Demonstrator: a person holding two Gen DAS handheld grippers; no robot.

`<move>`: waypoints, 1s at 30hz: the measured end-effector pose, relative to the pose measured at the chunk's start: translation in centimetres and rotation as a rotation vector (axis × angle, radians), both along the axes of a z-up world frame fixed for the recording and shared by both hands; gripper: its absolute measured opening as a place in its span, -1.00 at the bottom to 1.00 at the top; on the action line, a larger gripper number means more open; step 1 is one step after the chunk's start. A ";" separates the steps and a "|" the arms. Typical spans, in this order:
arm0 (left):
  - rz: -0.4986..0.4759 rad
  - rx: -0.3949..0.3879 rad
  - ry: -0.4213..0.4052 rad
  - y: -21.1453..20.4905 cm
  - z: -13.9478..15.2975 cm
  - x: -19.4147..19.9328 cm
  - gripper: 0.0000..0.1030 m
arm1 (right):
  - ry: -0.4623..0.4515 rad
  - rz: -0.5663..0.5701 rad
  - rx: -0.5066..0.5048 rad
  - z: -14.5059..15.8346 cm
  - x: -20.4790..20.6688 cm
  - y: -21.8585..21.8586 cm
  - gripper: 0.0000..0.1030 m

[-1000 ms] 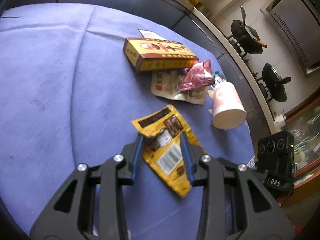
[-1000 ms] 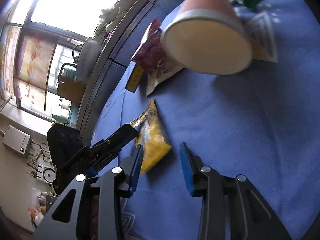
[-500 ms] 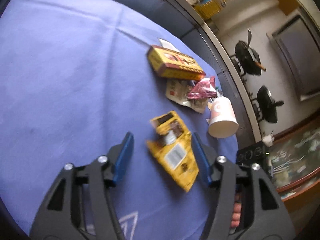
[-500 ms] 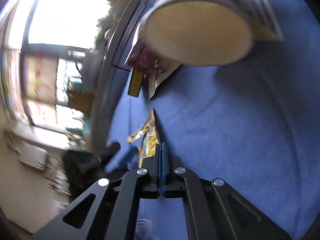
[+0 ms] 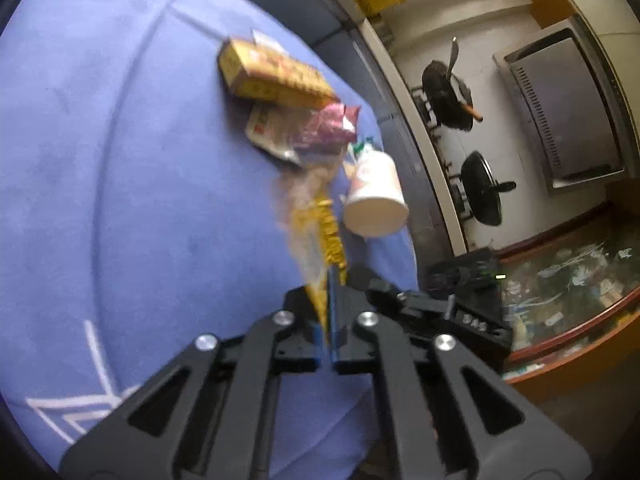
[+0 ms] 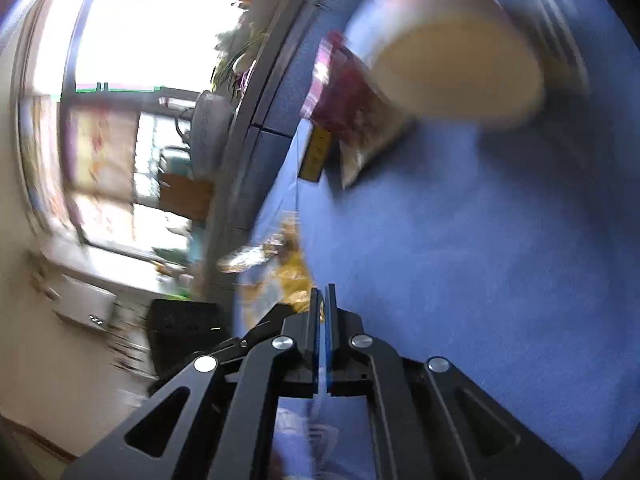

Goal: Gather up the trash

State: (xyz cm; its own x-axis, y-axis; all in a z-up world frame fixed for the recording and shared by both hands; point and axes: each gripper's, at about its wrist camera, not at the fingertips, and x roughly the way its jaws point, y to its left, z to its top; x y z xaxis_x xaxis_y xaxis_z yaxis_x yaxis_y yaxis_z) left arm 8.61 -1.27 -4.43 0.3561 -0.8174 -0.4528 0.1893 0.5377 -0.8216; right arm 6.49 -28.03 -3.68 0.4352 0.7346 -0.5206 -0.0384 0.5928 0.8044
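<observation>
The left gripper (image 5: 329,312) was seen fully closed, its jaws having just snapped shut on the yellow wrapper (image 5: 326,232), which stood up edge-on from between the blue pads. Just ahead and to the right of those jaws a paper cup (image 5: 376,196) lay tipped on the blue cloth (image 5: 120,160), with a red packet (image 5: 326,130) and a yellow box (image 5: 272,76) farther ahead. The right gripper (image 6: 323,312) was closed; a thin pale sheet seemed caught low between its pads, though blur left this unclear.
</observation>
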 end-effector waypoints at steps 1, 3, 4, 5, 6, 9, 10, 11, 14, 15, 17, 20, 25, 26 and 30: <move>0.016 0.011 -0.019 0.4 0.3 -0.1 -0.98 | -0.049 0.002 -0.068 1.5 0.2 0.1 -0.95; 0.040 0.009 -0.029 1.3 0.5 -0.1 -0.98 | -0.129 0.006 -0.172 4.1 0.9 0.5 -0.91; 0.050 0.009 -0.031 1.7 0.6 0.0 -0.98 | -0.168 0.000 -0.235 5.4 1.5 0.8 -0.85; 0.055 0.008 -0.032 2.0 0.6 0.1 -0.98 | -0.187 0.002 -0.285 6.4 2.3 1.2 -0.79; 0.058 0.005 -0.031 2.2 0.6 0.1 -0.98 | -0.188 0.008 -0.309 6.9 3.0 1.6 -0.56; 0.045 0.003 -0.034 2.4 0.7 0.0 -0.98 | -0.155 -0.004 -0.401 7.5 6.3 2.1 0.01; 0.040 0.009 -0.040 2.3 0.7 -0.1 -0.98 | -0.132 -0.015 -0.411 7.6 7.6 2.0 0.02; 0.035 0.015 -0.048 2.3 0.8 -0.2 -0.98 | -0.113 -0.020 -0.433 7.7 8.8 1.9 0.05; 0.027 0.018 -0.055 2.4 0.6 -0.3 -0.98 | -0.068 -0.035 -0.493 7.5 11.3 1.3 0.06; 0.026 0.019 -0.055 2.2 0.6 -0.2 -0.98 | -0.039 -0.026 -0.509 7.0 12.0 1.3 0.06; 0.025 0.024 -0.051 2.0 0.5 -0.1 -0.98 | 0.002 0.002 -0.538 6.0 13.1 1.8 0.06; 0.020 0.032 -0.046 1.8 0.5 0.1 -0.98 | -0.023 0.036 -0.567 5.7 13.9 2.2 -0.46; 0.004 0.049 -0.067 0.8 1.5 -0.2 -0.98 | -0.068 0.047 -0.569 6.6 12.6 2.0 -1.00; -0.002 0.055 -0.074 0.4 1.8 -0.3 -0.98 | -0.087 0.045 -0.560 7.1 12.1 1.7 -1.00; -0.017 0.077 -0.083 -0.6 2.3 -0.3 -0.98 | -0.152 0.040 -0.542 9.1 10.2 0.7 -1.00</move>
